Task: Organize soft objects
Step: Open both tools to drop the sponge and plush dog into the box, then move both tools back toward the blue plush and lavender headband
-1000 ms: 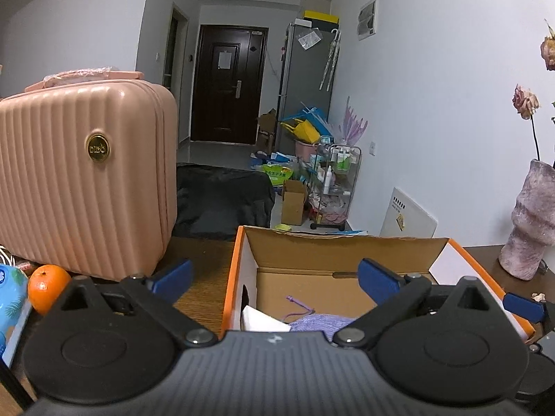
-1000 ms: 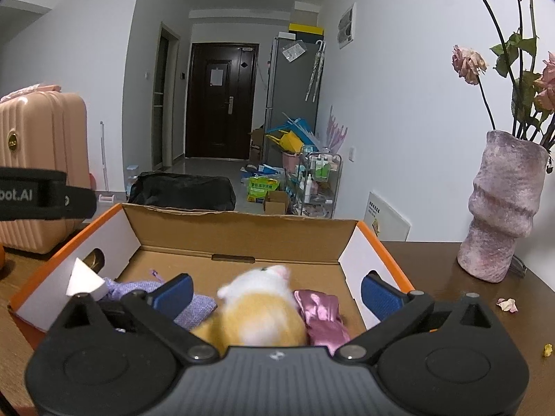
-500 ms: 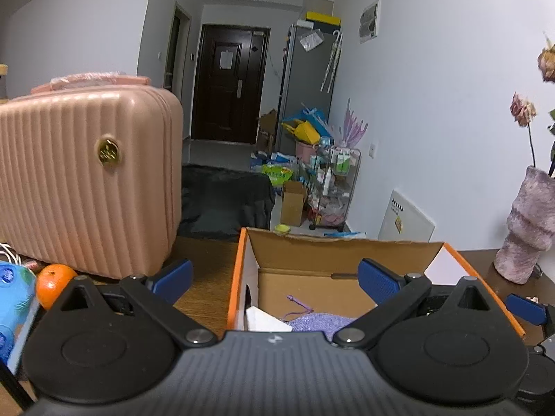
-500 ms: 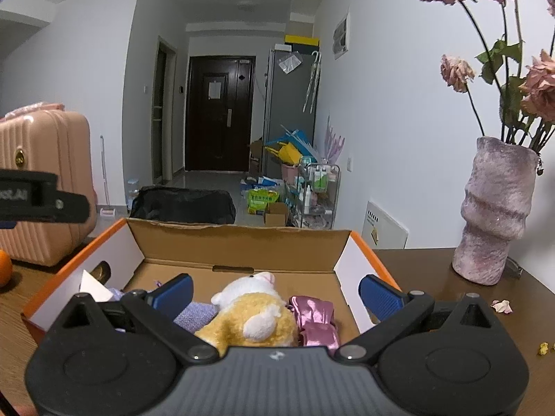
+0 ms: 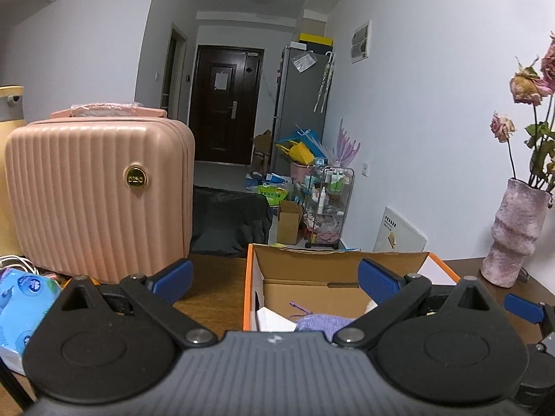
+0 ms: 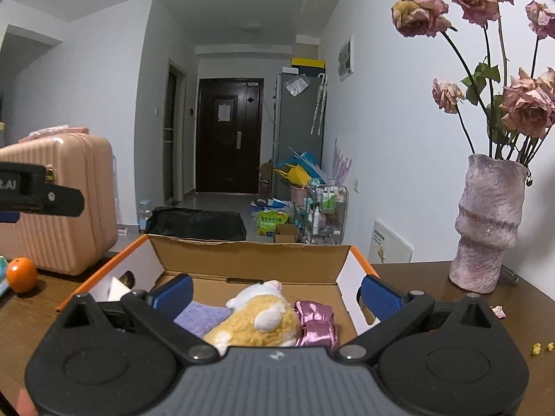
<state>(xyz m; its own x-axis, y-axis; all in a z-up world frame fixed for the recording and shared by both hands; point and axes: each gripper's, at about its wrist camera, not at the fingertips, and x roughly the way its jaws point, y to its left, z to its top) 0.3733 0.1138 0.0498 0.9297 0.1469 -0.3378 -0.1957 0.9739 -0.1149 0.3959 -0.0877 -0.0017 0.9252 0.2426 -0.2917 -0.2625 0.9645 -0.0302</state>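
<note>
**Soft things lying in the open box, both grippers hanging empty**

The left gripper [image 5: 275,279] is hovering with its jaws spread wide, nothing between the blue pads. It is pointing over the left edge of the cardboard box [image 5: 274,270], which is sitting on the wooden table [image 5: 211,284]. Inside the box, the purple knitted cloth [image 5: 322,322] is lying near the front, with a white paper [image 5: 272,319] just beside it.

The right gripper [image 6: 275,294] is also hanging with its jaws wide apart and holding nothing, above the near side of the box [image 6: 249,256]. Under it, the yellow-and-white plush toy [image 6: 258,322] is resting in the middle of the box floor. The purple cloth [image 6: 201,317] is touching it on one side and the pink satin bow [image 6: 317,324] is pressing against it on the other.

A pink suitcase [image 5: 100,194] is standing on the table near the box, with an orange [image 6: 21,274] in front of it. A vase of dried roses [image 6: 487,222] is standing well apart on the other side.
</note>
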